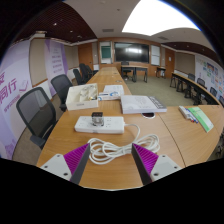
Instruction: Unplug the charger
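Note:
A white power strip (pixel 100 124) lies on the wooden table (pixel 170 150), with a small dark charger (pixel 97 117) plugged into its top. A coiled white cable (pixel 115 149) lies on the table just in front of the strip, between and just ahead of my fingers. My gripper (pixel 111 162) is open and empty, its purple pads (pixel 76 158) spread wide on either side of the cable coil, a little short of the power strip.
A stack of papers (pixel 138 103) and a white box (pixel 82 95) lie beyond the strip. Green papers (pixel 200 118) lie at the right. Black office chairs (pixel 38 112) line the table's left side. More tables and a screen (pixel 130 51) stand further back.

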Action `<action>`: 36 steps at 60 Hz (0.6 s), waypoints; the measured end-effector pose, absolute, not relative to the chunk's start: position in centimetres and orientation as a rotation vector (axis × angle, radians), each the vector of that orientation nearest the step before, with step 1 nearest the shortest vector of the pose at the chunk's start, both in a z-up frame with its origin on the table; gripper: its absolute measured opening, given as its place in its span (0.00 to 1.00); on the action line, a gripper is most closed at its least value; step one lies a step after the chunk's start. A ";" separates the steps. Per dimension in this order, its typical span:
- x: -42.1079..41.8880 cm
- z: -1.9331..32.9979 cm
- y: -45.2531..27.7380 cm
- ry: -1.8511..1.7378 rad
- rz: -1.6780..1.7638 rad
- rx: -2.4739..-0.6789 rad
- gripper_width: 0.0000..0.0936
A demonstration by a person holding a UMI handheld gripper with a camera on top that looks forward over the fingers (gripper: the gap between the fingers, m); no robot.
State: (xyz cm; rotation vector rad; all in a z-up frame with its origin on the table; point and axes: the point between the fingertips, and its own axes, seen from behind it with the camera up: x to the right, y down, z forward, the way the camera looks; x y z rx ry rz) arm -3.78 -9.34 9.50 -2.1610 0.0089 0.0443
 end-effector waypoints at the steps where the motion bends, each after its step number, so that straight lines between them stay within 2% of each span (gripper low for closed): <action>1: -4.5 9.3 -8.2 0.003 0.050 -2.151 0.92; 11: -9.2 7.2 2.7 -0.019 0.026 -2.087 0.91; 19: -9.8 4.2 8.2 -0.002 -0.030 -2.133 0.85; 23: -9.3 3.3 9.7 -0.011 -0.064 -2.137 0.74; 25: -9.0 2.8 10.3 -0.010 -0.083 -2.151 0.63; 27: -8.7 2.3 10.7 -0.007 -0.098 -2.167 0.48; 29: -9.4 2.3 10.8 -0.010 -0.061 -2.159 0.40; 36: -9.3 2.4 10.7 -0.007 -0.075 -2.157 0.31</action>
